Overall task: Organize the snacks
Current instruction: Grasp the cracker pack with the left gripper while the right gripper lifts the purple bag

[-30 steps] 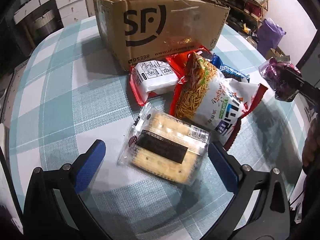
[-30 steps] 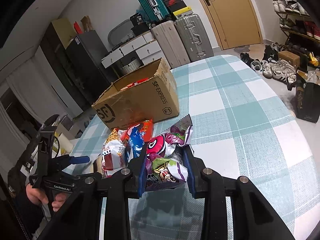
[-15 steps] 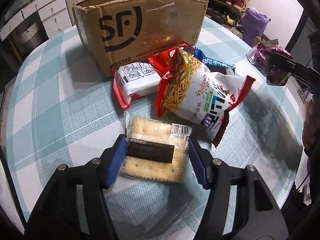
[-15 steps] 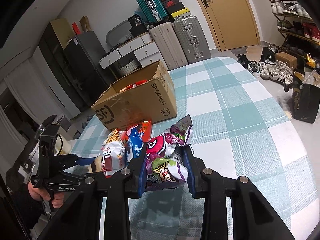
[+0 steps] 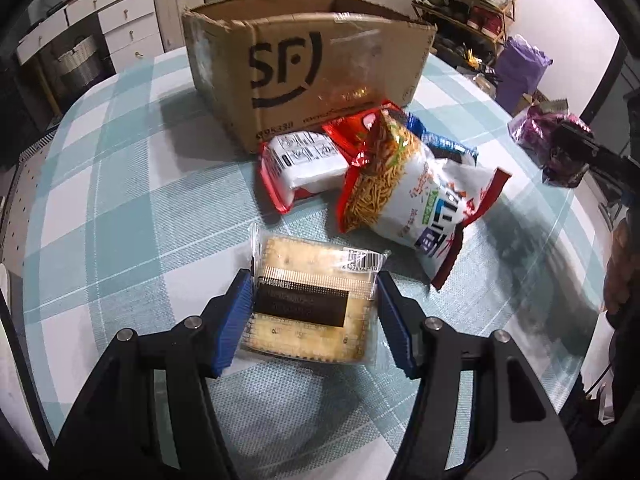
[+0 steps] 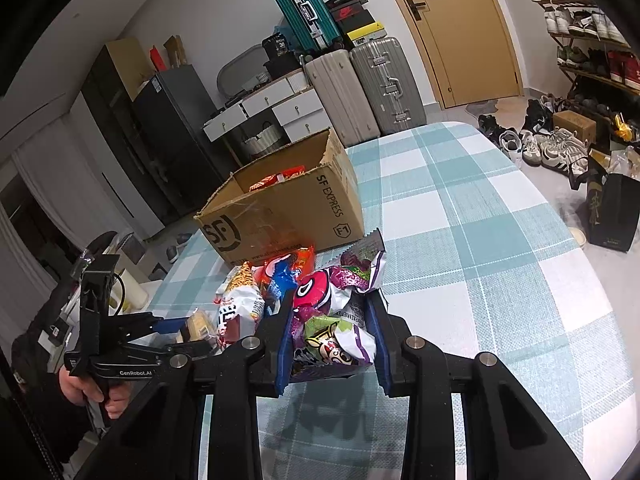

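My left gripper (image 5: 314, 292) is shut on a clear pack of crackers (image 5: 312, 276), its blue pads against both sides. Behind it lie a noodle snack bag (image 5: 416, 196), a white and red packet (image 5: 304, 164) and a blue packet (image 5: 444, 144), in front of the open SF cardboard box (image 5: 304, 60). My right gripper (image 6: 332, 320) is shut on a purple snack bag (image 6: 336, 312), held above the table. The box (image 6: 280, 216) holds red packets. The left gripper (image 6: 172, 324) also shows in the right wrist view, at the left.
The table has a teal and white checked cloth (image 6: 480, 216). Suitcases (image 6: 360, 88) and drawers stand behind it. Shoes and a shoe rack (image 6: 584, 40) are on the right. A black bag (image 6: 612, 216) sits on the floor by the table's edge.
My left gripper moved forward around the cracker pack and closed on it. The right gripper kept hold of the purple bag and barely moved.
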Demonstrator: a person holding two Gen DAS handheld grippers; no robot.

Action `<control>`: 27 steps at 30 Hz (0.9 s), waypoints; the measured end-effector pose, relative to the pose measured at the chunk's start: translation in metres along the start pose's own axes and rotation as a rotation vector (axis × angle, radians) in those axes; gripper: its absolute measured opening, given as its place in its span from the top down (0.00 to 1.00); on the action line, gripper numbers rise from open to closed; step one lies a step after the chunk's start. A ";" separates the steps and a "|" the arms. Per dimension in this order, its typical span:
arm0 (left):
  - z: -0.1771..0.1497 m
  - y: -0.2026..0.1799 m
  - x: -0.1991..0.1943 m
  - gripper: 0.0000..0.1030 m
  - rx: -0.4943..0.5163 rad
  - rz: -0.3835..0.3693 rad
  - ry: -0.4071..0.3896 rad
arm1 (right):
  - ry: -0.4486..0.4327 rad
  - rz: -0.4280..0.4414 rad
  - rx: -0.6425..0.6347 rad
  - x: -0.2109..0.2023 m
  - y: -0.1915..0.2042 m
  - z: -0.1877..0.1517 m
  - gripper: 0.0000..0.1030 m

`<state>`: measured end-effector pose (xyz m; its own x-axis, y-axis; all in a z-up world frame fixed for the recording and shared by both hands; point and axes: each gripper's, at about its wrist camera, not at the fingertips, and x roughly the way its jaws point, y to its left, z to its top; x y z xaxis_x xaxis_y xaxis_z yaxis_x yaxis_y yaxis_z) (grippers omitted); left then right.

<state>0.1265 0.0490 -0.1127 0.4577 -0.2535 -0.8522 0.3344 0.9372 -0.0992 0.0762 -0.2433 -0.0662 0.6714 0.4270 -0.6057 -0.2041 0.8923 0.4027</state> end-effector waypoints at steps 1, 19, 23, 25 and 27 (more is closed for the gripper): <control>0.000 0.000 -0.003 0.43 -0.004 -0.001 -0.007 | -0.001 0.003 -0.001 0.000 0.001 0.000 0.69; 0.059 -0.013 -0.064 0.43 -0.013 -0.045 -0.155 | -0.031 0.116 -0.096 0.007 0.047 0.054 0.69; 0.081 -0.016 -0.078 0.43 -0.005 -0.046 -0.187 | -0.040 0.137 -0.146 0.010 0.067 0.077 0.69; 0.091 -0.017 -0.085 0.43 -0.004 -0.044 -0.199 | -0.047 0.146 -0.168 0.011 0.077 0.089 0.69; 0.103 -0.016 -0.091 0.43 -0.003 -0.046 -0.207 | -0.053 0.147 -0.183 0.013 0.084 0.099 0.69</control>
<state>0.1637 0.0322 0.0194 0.6015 -0.3391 -0.7234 0.3561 0.9243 -0.1372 0.1383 -0.1771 0.0284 0.6604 0.5503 -0.5109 -0.4249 0.8348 0.3500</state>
